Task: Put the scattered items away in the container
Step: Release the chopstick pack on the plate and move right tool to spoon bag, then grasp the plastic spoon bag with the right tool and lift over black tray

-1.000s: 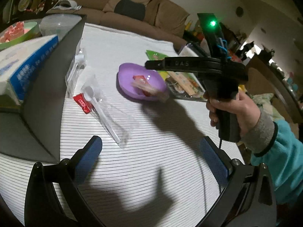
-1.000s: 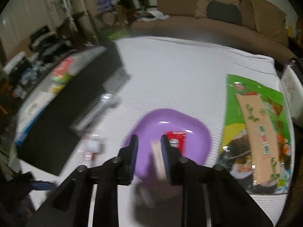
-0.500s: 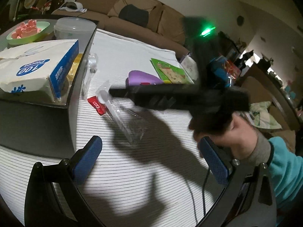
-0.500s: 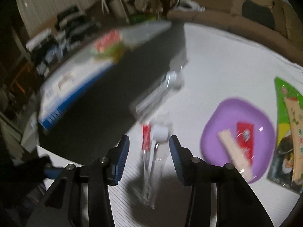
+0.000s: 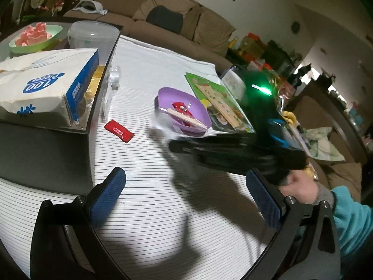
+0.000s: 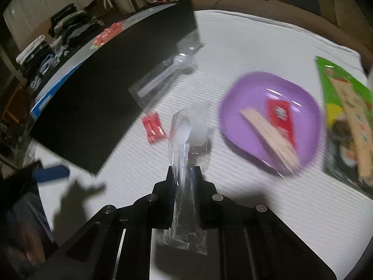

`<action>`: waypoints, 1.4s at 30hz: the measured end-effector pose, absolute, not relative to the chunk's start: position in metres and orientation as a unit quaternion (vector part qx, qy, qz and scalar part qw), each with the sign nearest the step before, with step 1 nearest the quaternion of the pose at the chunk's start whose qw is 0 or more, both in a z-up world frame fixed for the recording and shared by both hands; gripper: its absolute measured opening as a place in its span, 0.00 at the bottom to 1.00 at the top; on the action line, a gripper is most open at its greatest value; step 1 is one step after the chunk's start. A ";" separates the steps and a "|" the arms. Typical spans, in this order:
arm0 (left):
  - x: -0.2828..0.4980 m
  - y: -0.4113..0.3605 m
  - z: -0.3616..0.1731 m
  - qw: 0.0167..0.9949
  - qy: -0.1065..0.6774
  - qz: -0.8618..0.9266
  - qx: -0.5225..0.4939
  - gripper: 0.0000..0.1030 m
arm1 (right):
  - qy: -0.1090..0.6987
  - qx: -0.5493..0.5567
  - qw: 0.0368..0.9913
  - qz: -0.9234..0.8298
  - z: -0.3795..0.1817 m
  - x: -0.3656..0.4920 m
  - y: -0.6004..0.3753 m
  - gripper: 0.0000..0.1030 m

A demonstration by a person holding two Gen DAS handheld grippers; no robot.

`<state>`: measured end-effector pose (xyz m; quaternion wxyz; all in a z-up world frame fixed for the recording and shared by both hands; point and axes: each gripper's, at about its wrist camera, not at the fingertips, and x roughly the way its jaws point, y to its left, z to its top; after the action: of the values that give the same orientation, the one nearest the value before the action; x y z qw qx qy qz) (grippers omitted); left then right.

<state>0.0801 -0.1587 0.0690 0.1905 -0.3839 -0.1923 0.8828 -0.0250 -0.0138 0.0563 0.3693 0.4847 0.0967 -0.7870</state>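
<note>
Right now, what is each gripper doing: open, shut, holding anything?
Left gripper: open, nothing between its fingers.
Right gripper: has just closed, shut on the wrapped spoon.

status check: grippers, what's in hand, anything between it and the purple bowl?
Right gripper just closed, shut on wrapped plastic spoon. Left gripper open, holding nothing. Purple bowl already holds a red packet and chopsticks; nothing in the way.

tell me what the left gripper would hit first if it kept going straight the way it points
Probably the bare striped tablecloth. The left gripper is open and empty, angled down at the cloth, with nothing lying between its fingers. The red candy wrapper and purple plate lie farther on, though depth is hard to judge.
</note>
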 end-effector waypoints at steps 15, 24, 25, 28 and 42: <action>0.086 -0.161 0.073 0.197 -0.189 0.888 -0.370 1.00 | 0.127 0.389 0.454 -0.791 0.166 -0.035 -0.025 0.13; 0.085 -0.170 0.077 0.206 -0.210 0.884 -0.363 1.00 | 0.300 0.305 0.549 -0.718 0.196 -0.057 -0.196 0.13; 0.084 -0.170 0.077 0.205 -0.209 0.884 -0.364 1.00 | 0.336 0.300 0.544 -0.707 0.185 -0.057 -0.216 0.13; 0.083 -0.172 0.076 0.204 -0.212 0.883 -0.366 1.00 | 0.400 0.304 0.538 -0.677 0.155 -0.058 -0.246 0.14; 0.080 -0.178 0.074 0.195 -0.228 0.880 -0.368 1.00 | 0.295 0.356 0.478 -0.747 0.152 -0.099 -0.201 0.59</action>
<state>0.0802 -0.1785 0.0737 0.1947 -0.3682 -0.2276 0.8802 -0.0990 -0.2006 0.1517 0.4780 0.3565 0.2946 -0.7468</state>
